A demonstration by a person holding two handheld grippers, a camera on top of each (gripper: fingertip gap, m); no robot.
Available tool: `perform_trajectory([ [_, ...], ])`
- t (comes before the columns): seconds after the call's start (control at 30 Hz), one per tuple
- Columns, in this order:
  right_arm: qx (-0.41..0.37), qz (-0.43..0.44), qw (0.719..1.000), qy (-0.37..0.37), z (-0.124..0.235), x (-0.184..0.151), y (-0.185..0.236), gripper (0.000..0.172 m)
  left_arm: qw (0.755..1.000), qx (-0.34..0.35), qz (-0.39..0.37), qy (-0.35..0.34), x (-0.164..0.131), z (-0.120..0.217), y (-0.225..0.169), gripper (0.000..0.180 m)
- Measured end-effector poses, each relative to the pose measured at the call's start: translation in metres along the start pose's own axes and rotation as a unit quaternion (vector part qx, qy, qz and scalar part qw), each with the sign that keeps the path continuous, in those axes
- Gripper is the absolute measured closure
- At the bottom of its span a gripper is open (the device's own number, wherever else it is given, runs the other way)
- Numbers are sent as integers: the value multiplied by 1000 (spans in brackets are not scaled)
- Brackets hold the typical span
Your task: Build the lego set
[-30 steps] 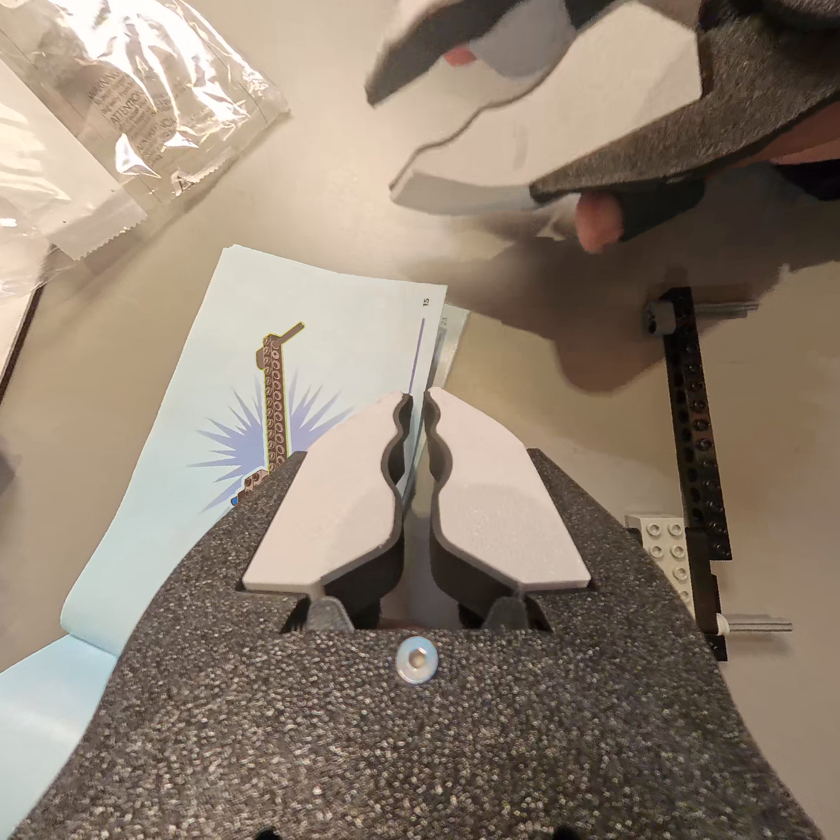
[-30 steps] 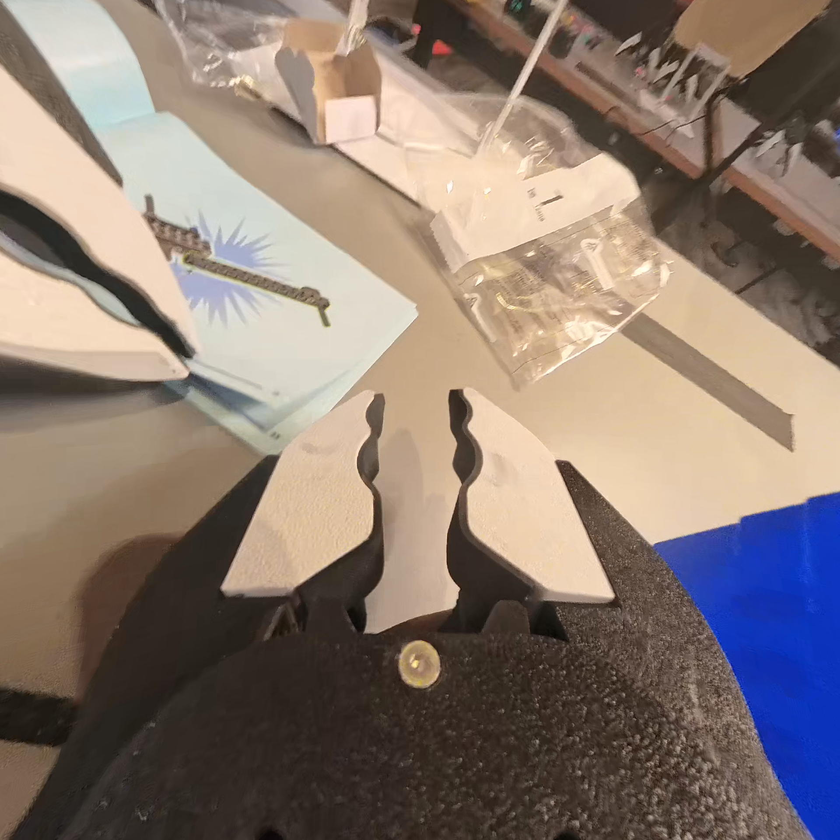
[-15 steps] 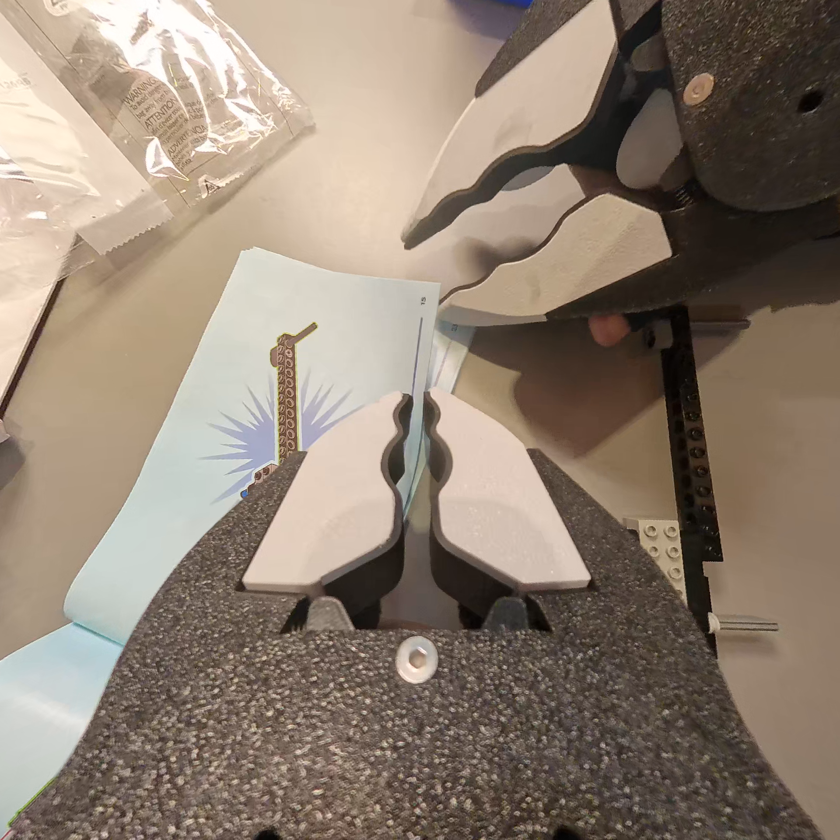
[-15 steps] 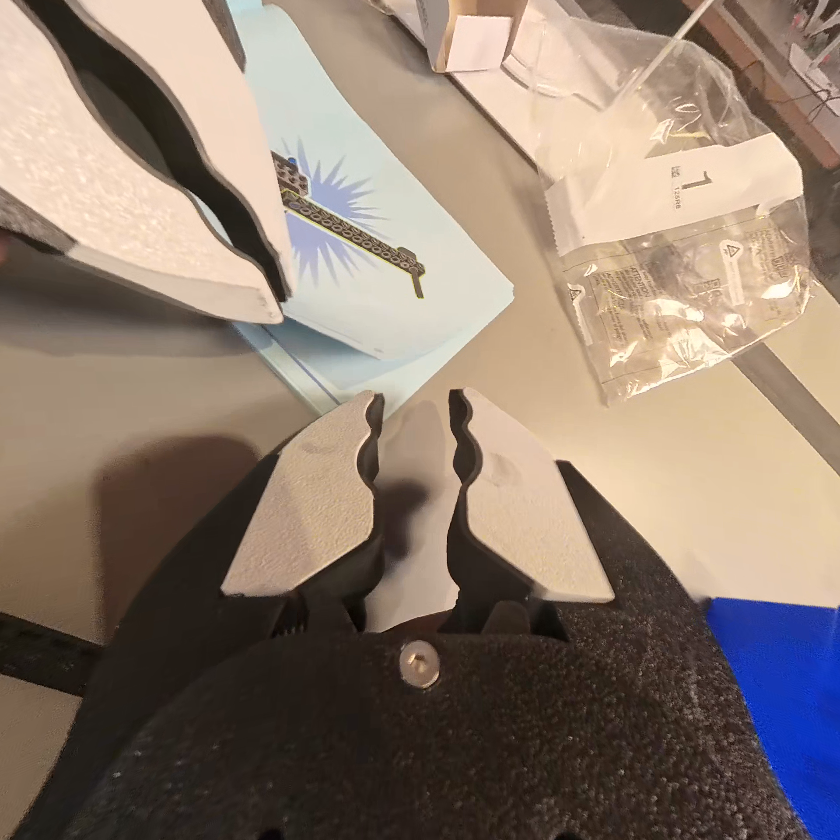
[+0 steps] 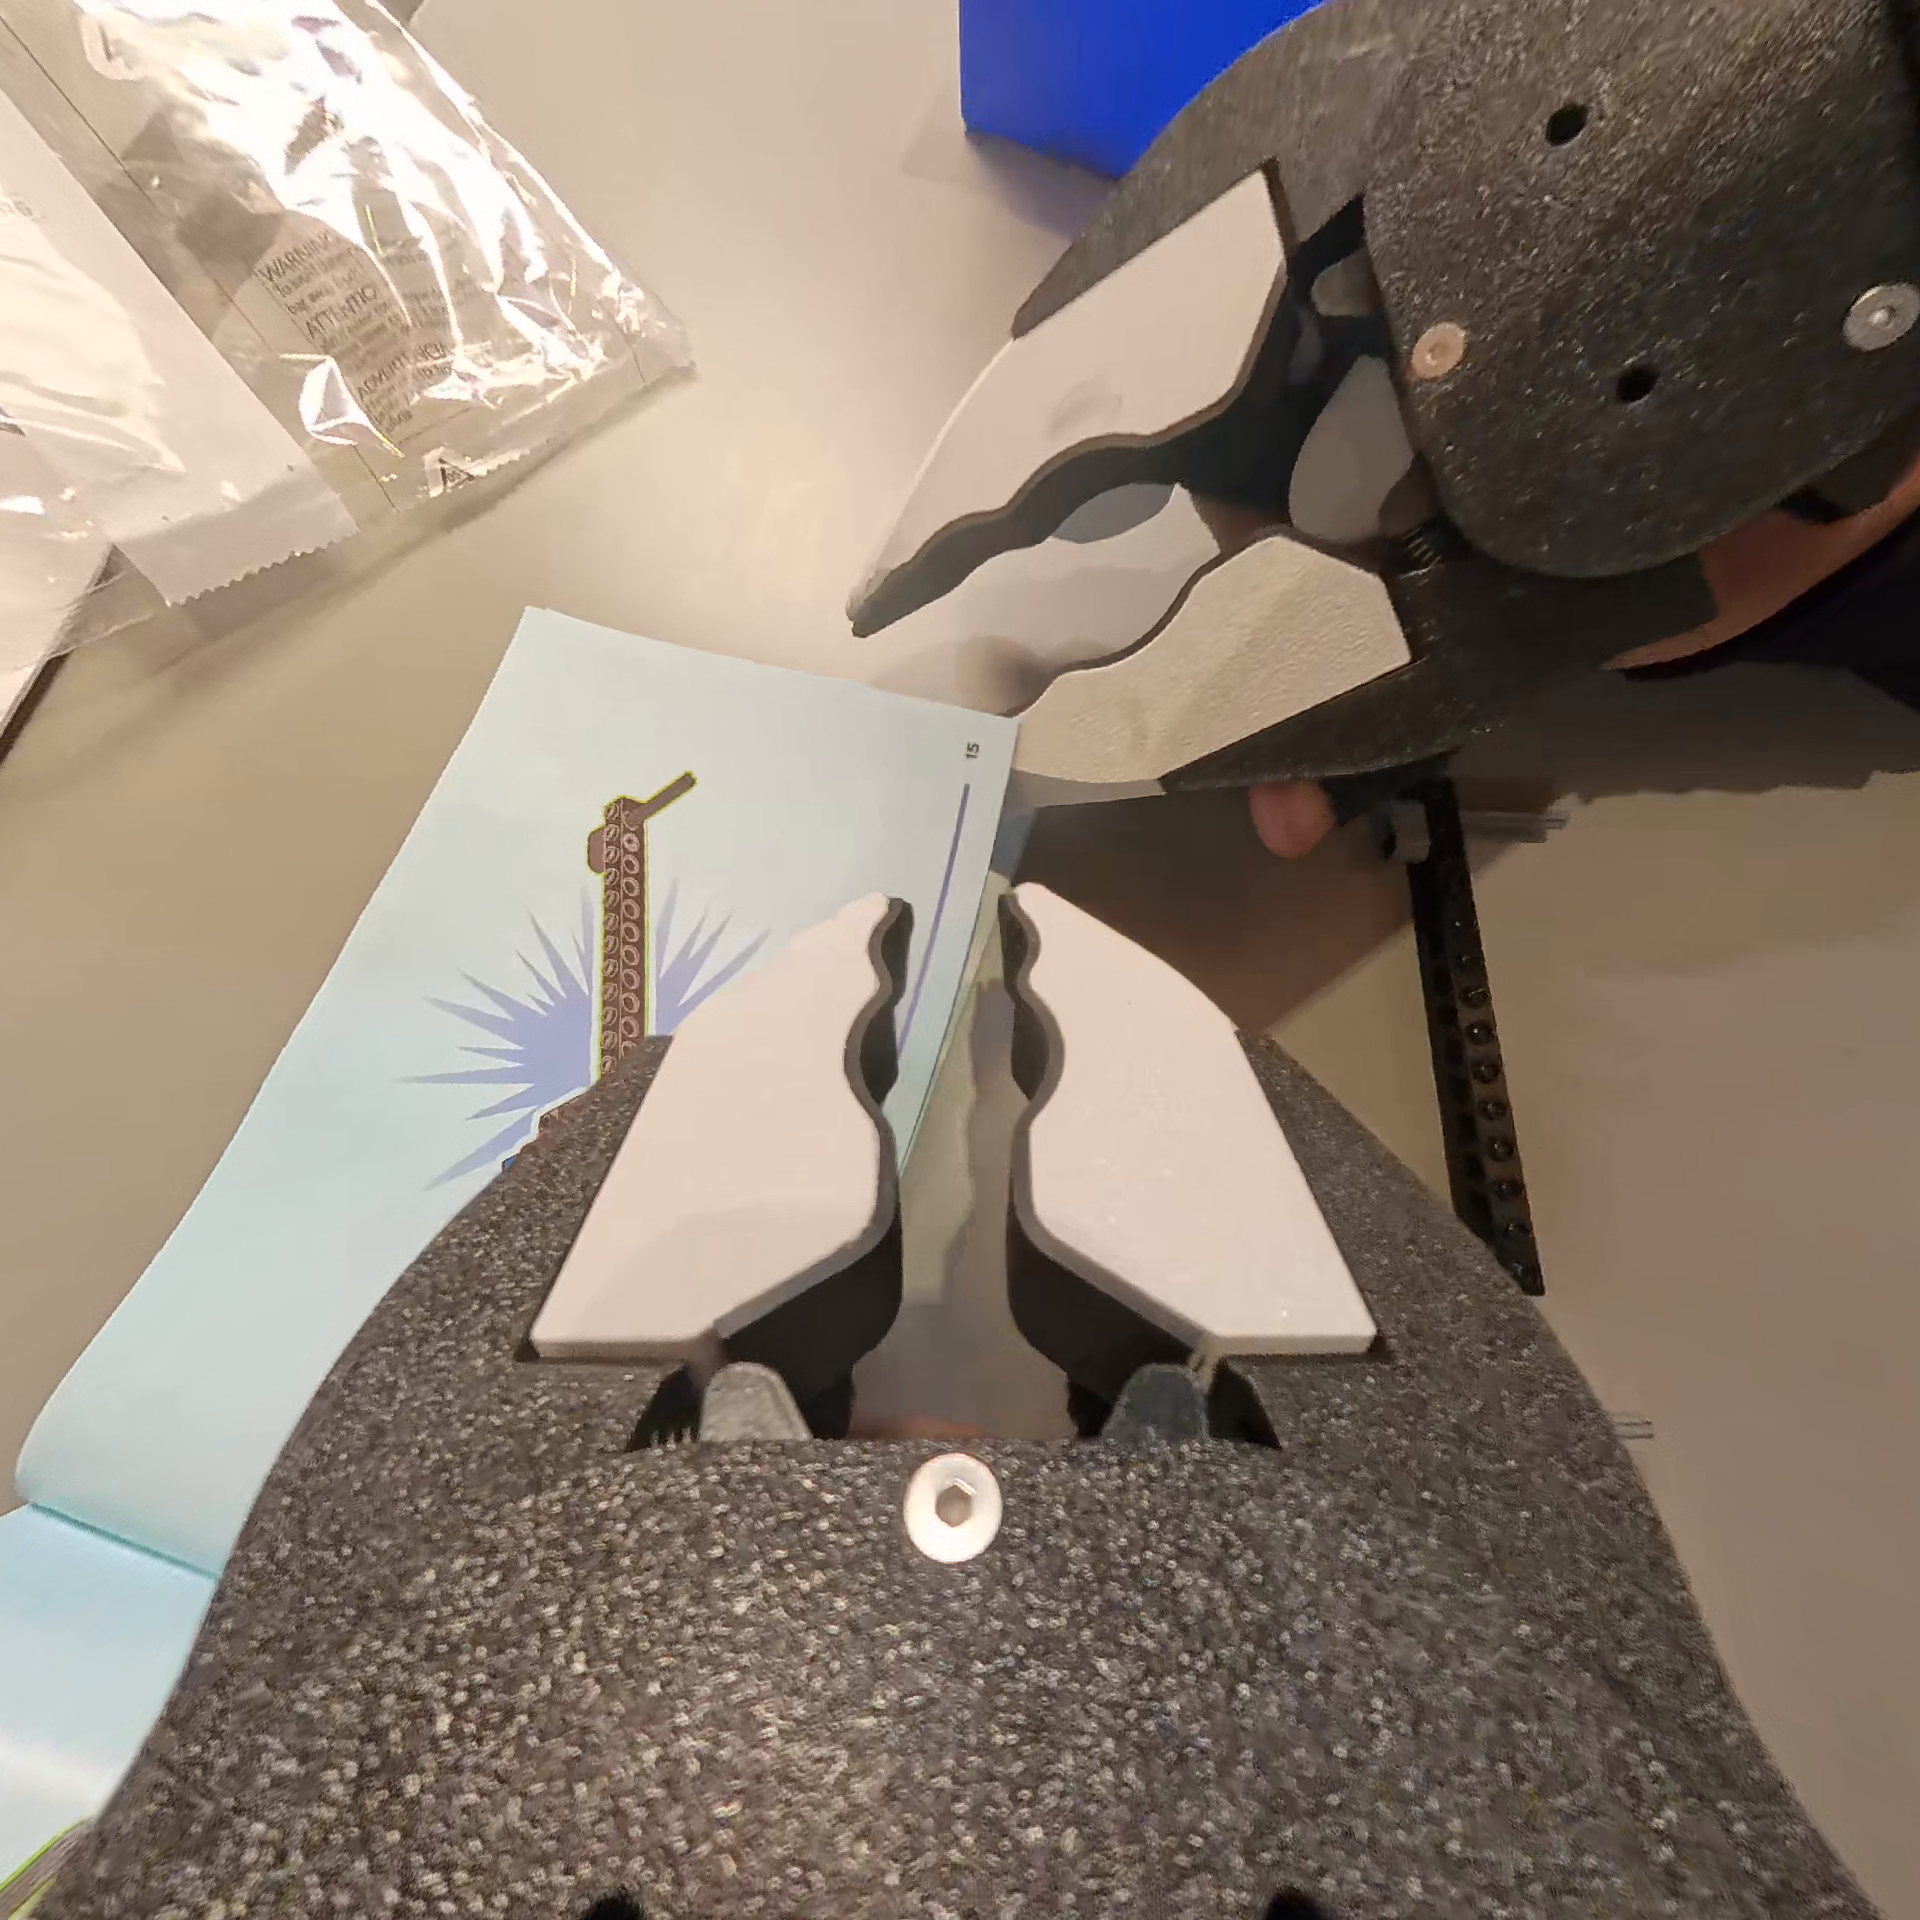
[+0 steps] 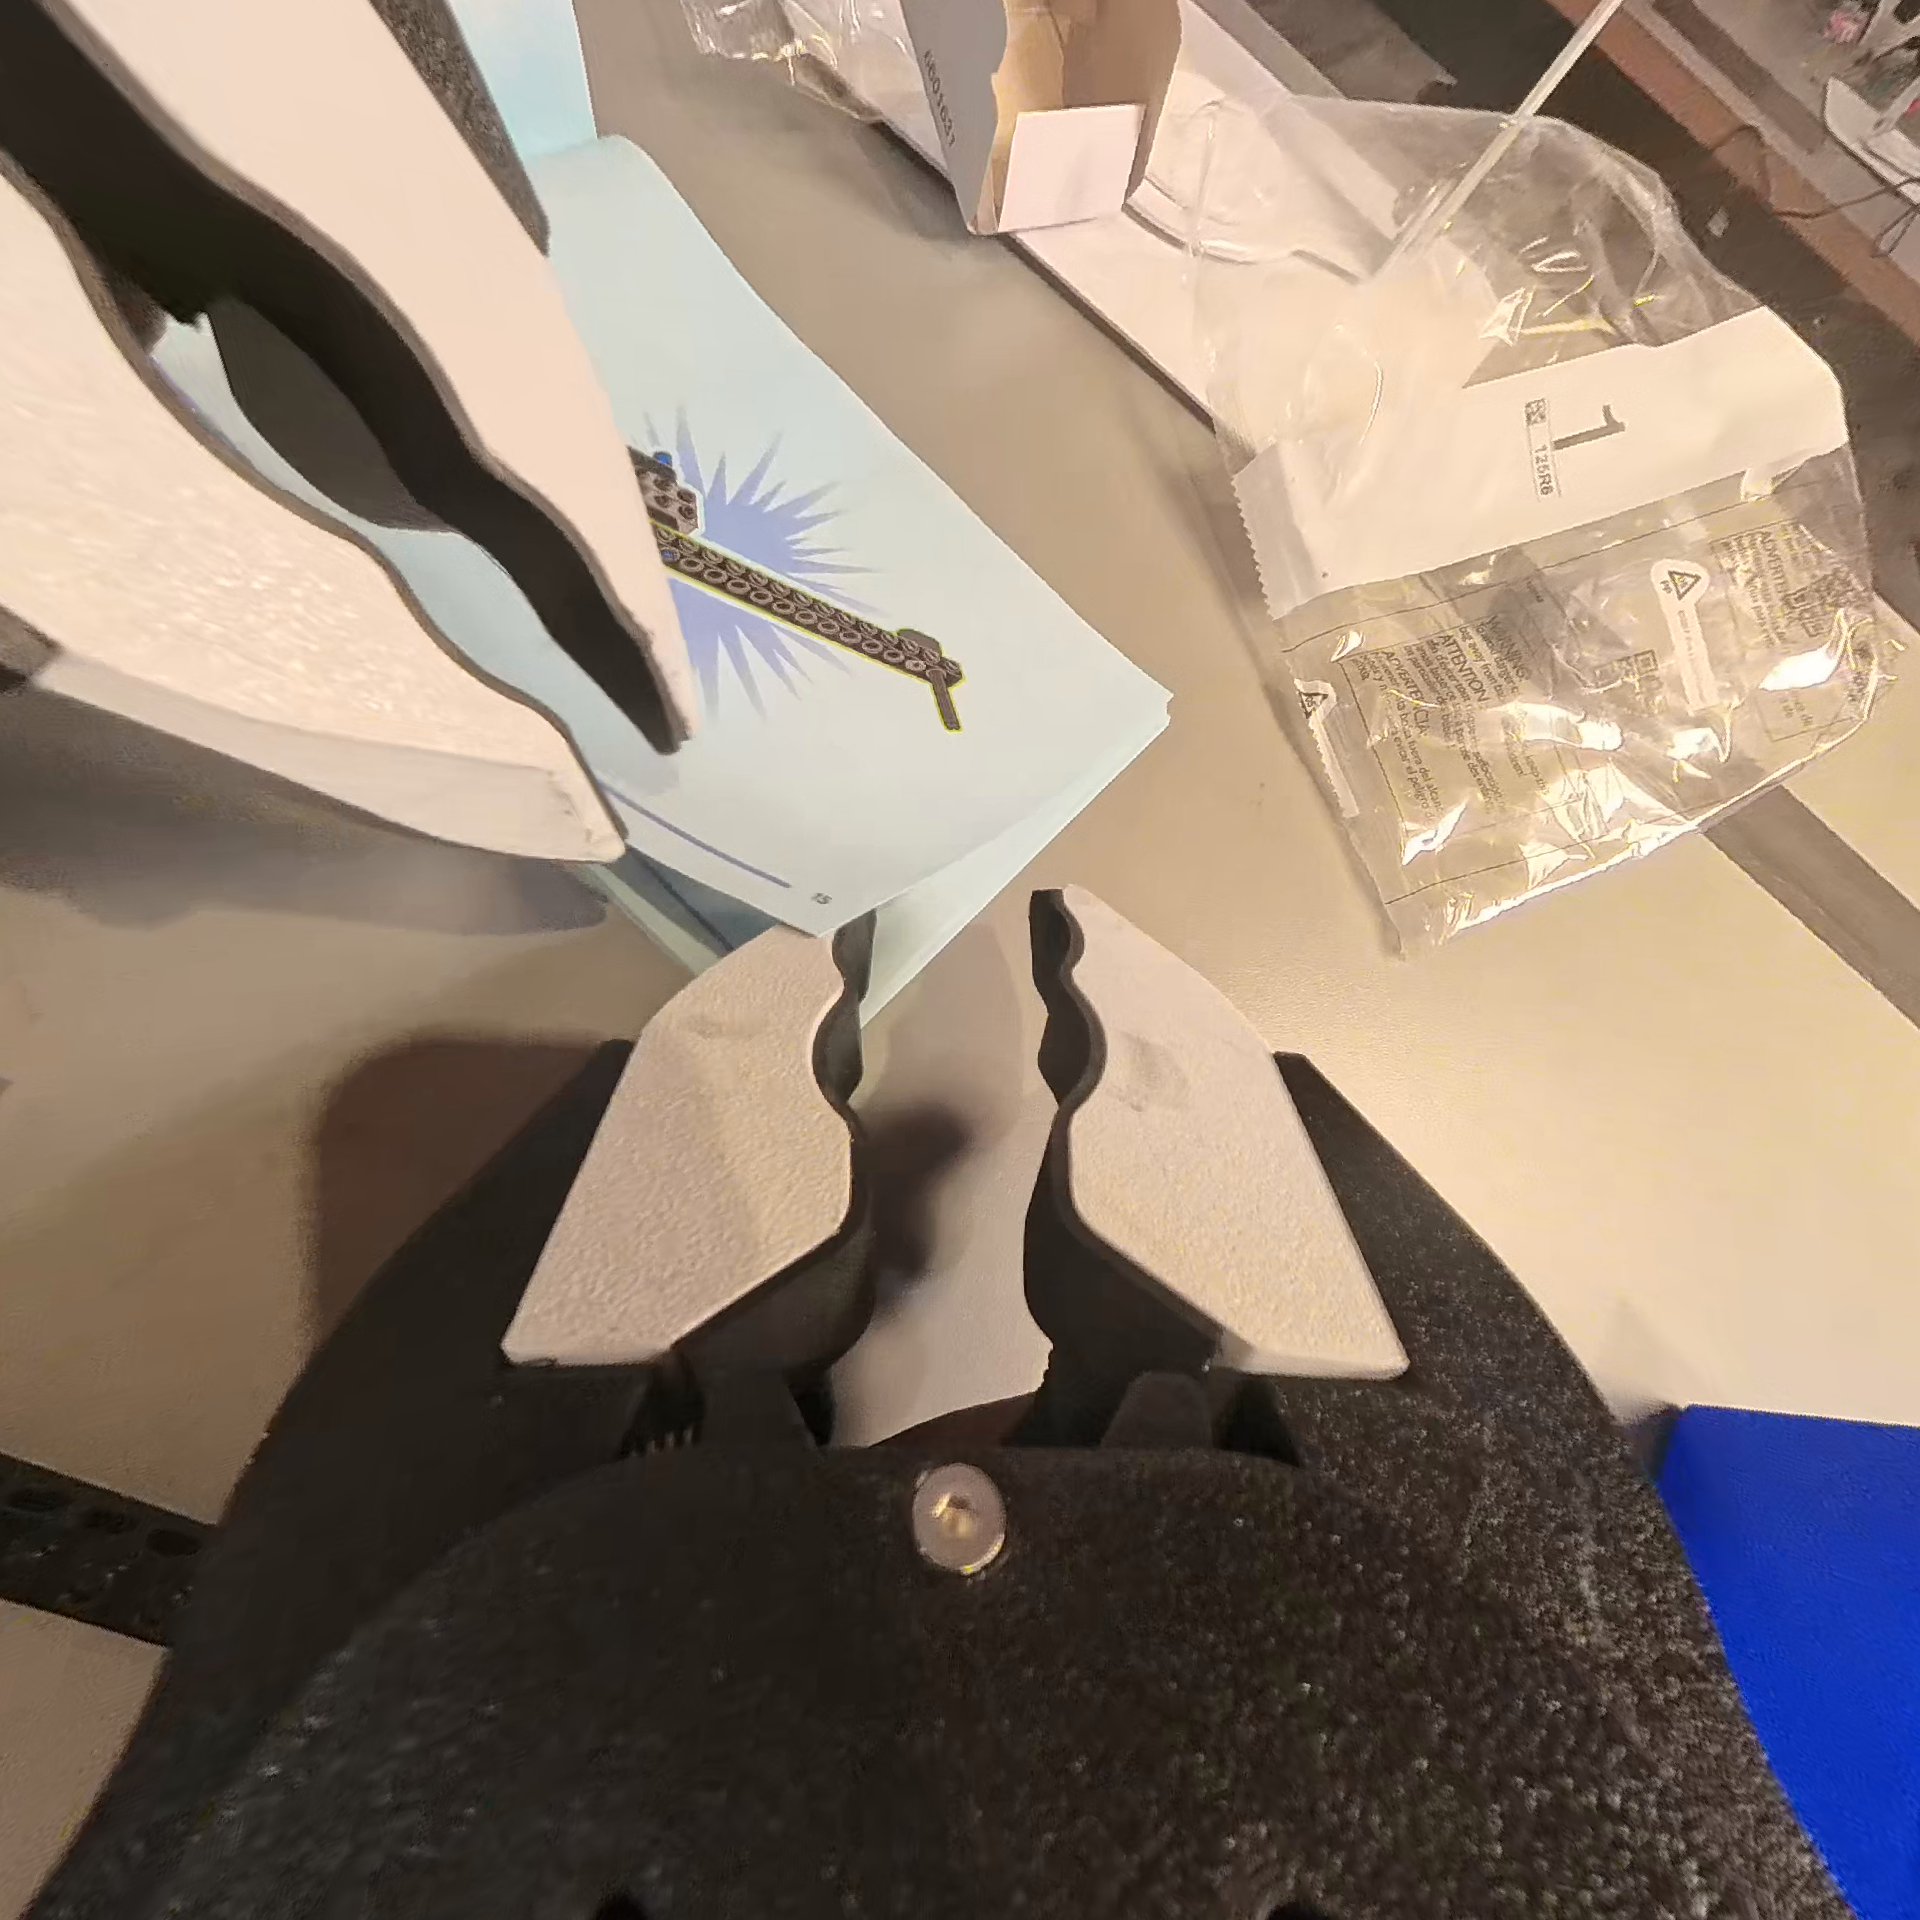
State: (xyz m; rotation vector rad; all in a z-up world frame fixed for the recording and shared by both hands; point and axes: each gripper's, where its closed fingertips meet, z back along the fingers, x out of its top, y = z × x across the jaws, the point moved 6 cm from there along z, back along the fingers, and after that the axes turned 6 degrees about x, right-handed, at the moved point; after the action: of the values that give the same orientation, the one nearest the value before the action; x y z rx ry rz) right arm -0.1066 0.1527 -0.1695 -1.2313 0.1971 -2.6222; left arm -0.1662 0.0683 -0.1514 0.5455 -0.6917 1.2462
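Left hand-held gripper [image 5: 951, 914] hovers low over the right edge of the pale-blue paper booklet [image 5: 665, 831], jaws slightly parted, gripping nothing; the top page's edge lies in the gap, contact unclear. Right hand-held gripper [image 6: 951, 914] angles in at the booklet's corner, jaws wider apart, bare. Booklet lies flat on the matte beige surface [image 5: 260, 831], crinkled clear plastic bag [image 6: 1579, 644] nearby, black studded beam [image 5: 1475, 1049] alongside.

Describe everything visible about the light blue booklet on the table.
The light blue booklet is thin printed paper, lying open on the beige table, its top page curling upward. That page shows a drawing of a long dark holed beam over a purple starburst, with a thin purple line along one edge. Further pages show beneath its corner. Both open hand-held grippers, left and right, hover at that corner; contact cannot be told.
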Motion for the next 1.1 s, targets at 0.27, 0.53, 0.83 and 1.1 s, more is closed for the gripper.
perform_trajectory([
  [0.27,-1,1,1000,-10,1,1,0,141,1000,8,7,-21,4,-5,1,159],
  [0.53,-2,5,1000,-9,1,2,0,141,999,-1,17,-37,7,-9,1,158],
  [0.83,-4,6,1000,-9,1,1,0,141,999,3,33,-30,4,-13,5,160],
  [1.1,-5,6,1000,-8,0,1,0,141,999,2,25,-31,4,-13,4,159],
])
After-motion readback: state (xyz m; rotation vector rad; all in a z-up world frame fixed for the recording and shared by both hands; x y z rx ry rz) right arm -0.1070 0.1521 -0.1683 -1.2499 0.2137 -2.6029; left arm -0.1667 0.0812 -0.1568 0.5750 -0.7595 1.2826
